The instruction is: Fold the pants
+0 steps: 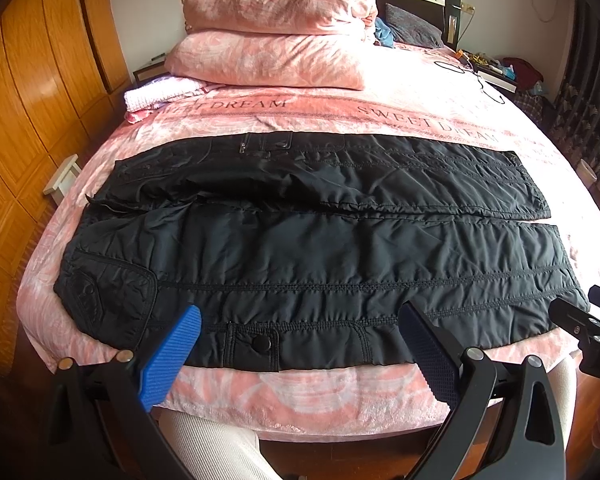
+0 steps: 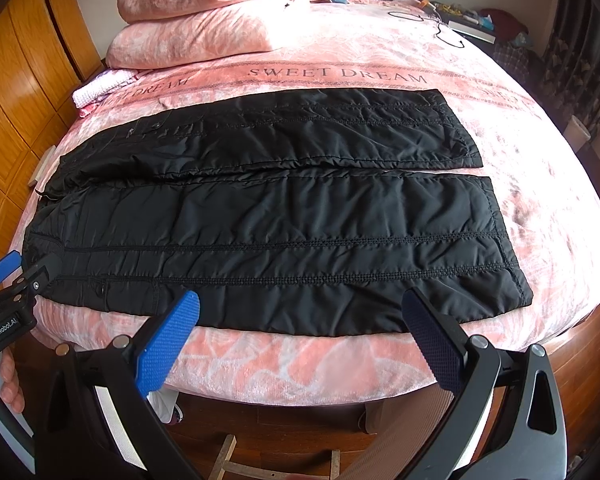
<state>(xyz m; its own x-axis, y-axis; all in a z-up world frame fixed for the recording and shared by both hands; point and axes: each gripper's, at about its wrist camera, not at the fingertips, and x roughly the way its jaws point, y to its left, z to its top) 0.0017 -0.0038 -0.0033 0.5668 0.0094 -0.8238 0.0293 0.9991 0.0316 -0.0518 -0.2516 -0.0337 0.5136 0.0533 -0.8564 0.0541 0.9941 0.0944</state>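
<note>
Black quilted pants [image 1: 300, 240] lie flat across the pink bed [image 1: 300, 396], waist at the left, leg cuffs at the right, the two legs side by side. They also show in the right wrist view [image 2: 280, 224]. My left gripper [image 1: 300, 320] is open and empty, hovering at the near edge of the pants by the waist pocket. My right gripper [image 2: 300, 308] is open and empty, over the near leg's edge toward the cuff. The right gripper shows at the far right of the left wrist view [image 1: 580, 320]. The left gripper shows at the left of the right wrist view [image 2: 16, 276].
Stacked pink pillows [image 1: 276, 32] and a folded white-pink cloth [image 1: 160, 94] lie at the head of the bed. A wooden wardrobe [image 1: 28, 120] stands on the left. A cluttered nightstand [image 1: 496, 72] and dark curtains [image 1: 588, 92] are on the right. Wooden floor lies below.
</note>
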